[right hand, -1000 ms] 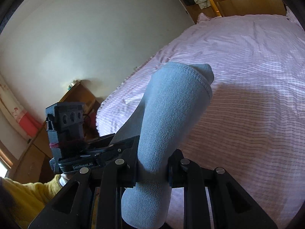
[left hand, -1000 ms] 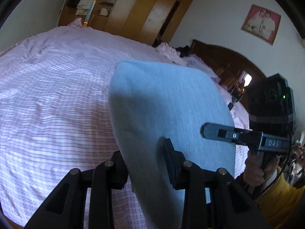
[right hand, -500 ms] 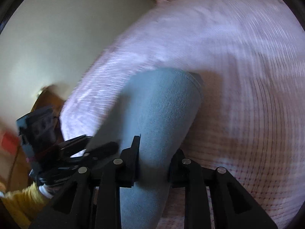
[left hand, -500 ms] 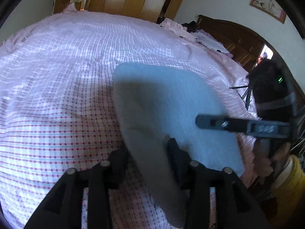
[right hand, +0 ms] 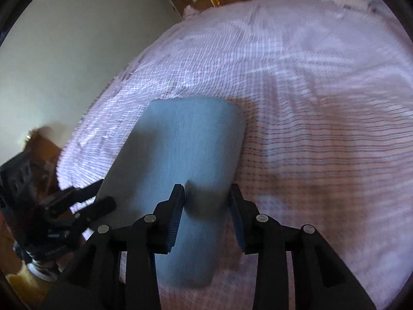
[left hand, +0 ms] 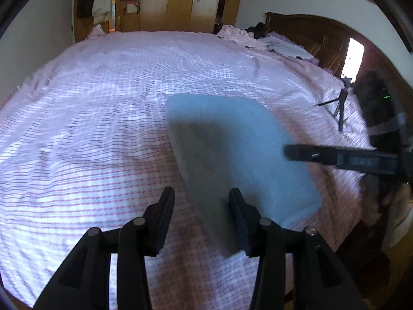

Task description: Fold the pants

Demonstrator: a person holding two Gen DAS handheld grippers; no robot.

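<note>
The light blue folded pants (left hand: 240, 152) lie flat on the pink striped bedspread (left hand: 103, 118). My left gripper (left hand: 202, 211) is open, its fingers spread at the pants' near left edge. My right gripper (right hand: 207, 211) is open too, its fingers astride the near end of the pants (right hand: 185, 155). The right gripper also shows in the left wrist view (left hand: 335, 156) at the pants' right edge, and the left gripper shows in the right wrist view (right hand: 85, 206) at the pants' left edge.
A dark wooden headboard (left hand: 322, 36) and crumpled pink bedding (left hand: 242, 33) are at the far right. Wooden wardrobes (left hand: 175, 0) stand behind the bed. A small tripod (left hand: 340, 103) stands on the bed's right side. A wall (right hand: 77, 38) runs along the left.
Both grippers lowered the pants onto the bed and opened, letting go. The pants went from held up and hanging to lying flat.
</note>
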